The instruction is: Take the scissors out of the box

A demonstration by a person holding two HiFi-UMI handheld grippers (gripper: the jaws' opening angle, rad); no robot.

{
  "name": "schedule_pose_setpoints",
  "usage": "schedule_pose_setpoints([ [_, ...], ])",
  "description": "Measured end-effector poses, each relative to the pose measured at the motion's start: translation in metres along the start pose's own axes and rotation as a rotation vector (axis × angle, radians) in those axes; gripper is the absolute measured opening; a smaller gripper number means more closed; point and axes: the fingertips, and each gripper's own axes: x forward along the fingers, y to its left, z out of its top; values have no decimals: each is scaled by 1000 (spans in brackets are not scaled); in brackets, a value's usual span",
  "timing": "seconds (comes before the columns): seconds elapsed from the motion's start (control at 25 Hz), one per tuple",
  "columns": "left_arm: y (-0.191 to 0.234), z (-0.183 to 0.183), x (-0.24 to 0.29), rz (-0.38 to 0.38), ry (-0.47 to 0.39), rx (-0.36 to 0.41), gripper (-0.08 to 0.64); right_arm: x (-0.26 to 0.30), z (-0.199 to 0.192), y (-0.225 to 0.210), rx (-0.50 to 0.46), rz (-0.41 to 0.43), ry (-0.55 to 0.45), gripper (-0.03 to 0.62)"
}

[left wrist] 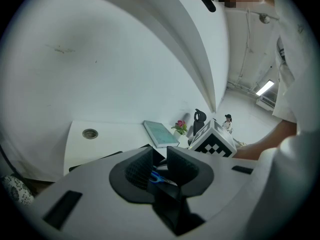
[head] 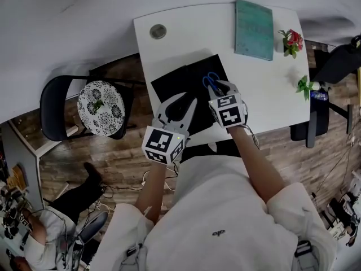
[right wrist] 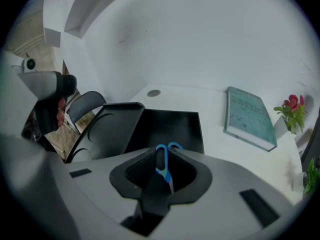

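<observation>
An open black box [head: 194,72] lies in the middle of the white table [head: 265,89]. My right gripper [head: 221,87] is shut on the blue-handled scissors [head: 211,82], which it holds over the box's right part. In the right gripper view the blue handle [right wrist: 161,156] stands pinched between the pads above the box [right wrist: 172,126], and the lid [right wrist: 110,126] is tilted up at the left. My left gripper [head: 188,98] sits over the box's left side. Its jaws [left wrist: 160,162] stand close together around what looks like a black lid edge, with the scissors [left wrist: 159,177] visible beyond them.
A teal book [head: 254,30] lies at the table's back right, next to red flowers [head: 291,41] and a small green plant [head: 304,85]. A cable grommet [head: 158,31] is at the back left. A chair with a patterned cushion [head: 100,106] stands left of the table.
</observation>
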Motion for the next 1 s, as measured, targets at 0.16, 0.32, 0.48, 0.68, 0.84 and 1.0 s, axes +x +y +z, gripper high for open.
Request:
schedule_pose_setpoints([
  [0.16, 5, -5, 2, -5, 16, -12, 97, 16, -5, -3, 19, -36, 41, 80],
  [0.32, 11, -8, 3, -5, 30, -13, 97, 29, -10, -9, 32, -76, 83, 78],
  [0.48, 19, -9, 1, 4, 34, -18, 97, 38, -9, -11, 35, -105, 107, 89],
  [0.68, 25, -9, 2, 8, 40, -27, 97, 45, -12, -15, 68, -122, 135, 91],
  [0.84, 28, -11, 2, 10, 41, -36, 97, 51, -12, -16, 86, -107, 137, 99],
  [1.0, 30, -10, 2, 11, 34, -42, 97, 55, -13, -14, 63, -90, 154, 106],
])
